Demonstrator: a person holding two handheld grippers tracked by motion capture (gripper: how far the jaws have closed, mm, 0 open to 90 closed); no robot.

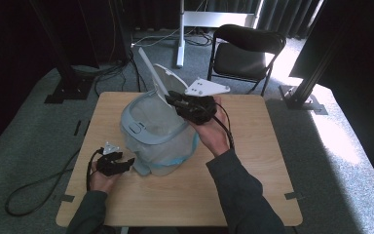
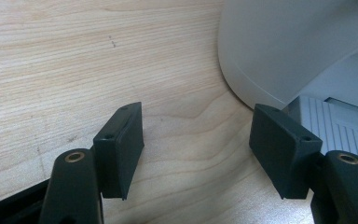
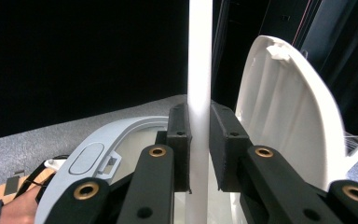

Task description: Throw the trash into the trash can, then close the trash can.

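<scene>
— What's around?
— A wood bench (image 1: pixel 253 161) on grey carpet, a black chair (image 1: pixel 247 51) behind.
— And my tools?
— Right tool (image 3: pixel 199 140) pinches the white lid (image 3: pixel 199 56) over the bin (image 1: pixel 153 134) mid-bench; left tool (image 2: pixel 196 140) open beside its base.

Wooden table (image 1: pixel 253 185), centre of frame, on grey carpet. On it, left of centre: pale grey bin (image 1: pixel 148 131) with a clear liner inside; its white lid (image 1: pixel 170 78) stands raised at the back rim, with a thin white panel (image 1: pixel 148 73) slanting up just left of it. Right gripper (image 1: pixel 175 101), above centre, meets that panel at the bin's rim. Left gripper (image 1: pixel 125 163), lower left, rests beside the bin's base. Black chair (image 1: pixel 246 51), top centre-right. Cables on floor at left.
</scene>
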